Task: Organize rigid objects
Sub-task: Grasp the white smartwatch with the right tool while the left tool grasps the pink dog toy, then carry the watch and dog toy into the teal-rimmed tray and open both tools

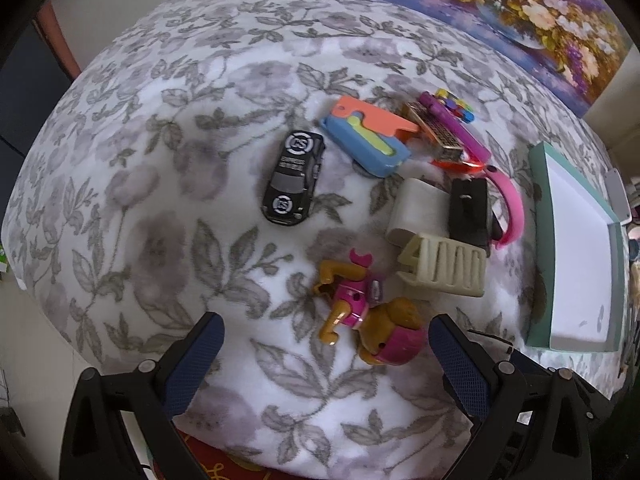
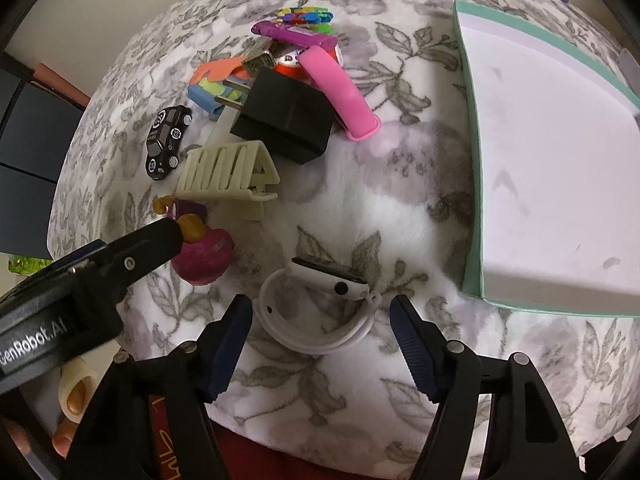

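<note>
Between my right gripper's (image 2: 322,316) spread jaws lies the white smartwatch (image 2: 320,304), ungrasped; left gripper (image 1: 326,344), likewise apart, brackets the toy pup (image 1: 370,314).

black tongs (image 2: 320,316), blue ribbed pads (image 2: 230,344), silver screws

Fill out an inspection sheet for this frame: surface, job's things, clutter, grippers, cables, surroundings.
Surface: grey floral blanket.
Job's things: toy dog figure, black toy car, cream hair claw, black charger plug, white smartwatch, pink band, empty teal-rimmed box.
Clutter: small colourful items piled at the far side.
Grippers: left gripper open by the dog figure; right gripper open around the smartwatch.
Cables: thin dark wire near the box.
Surroundings: flower painting.
</note>
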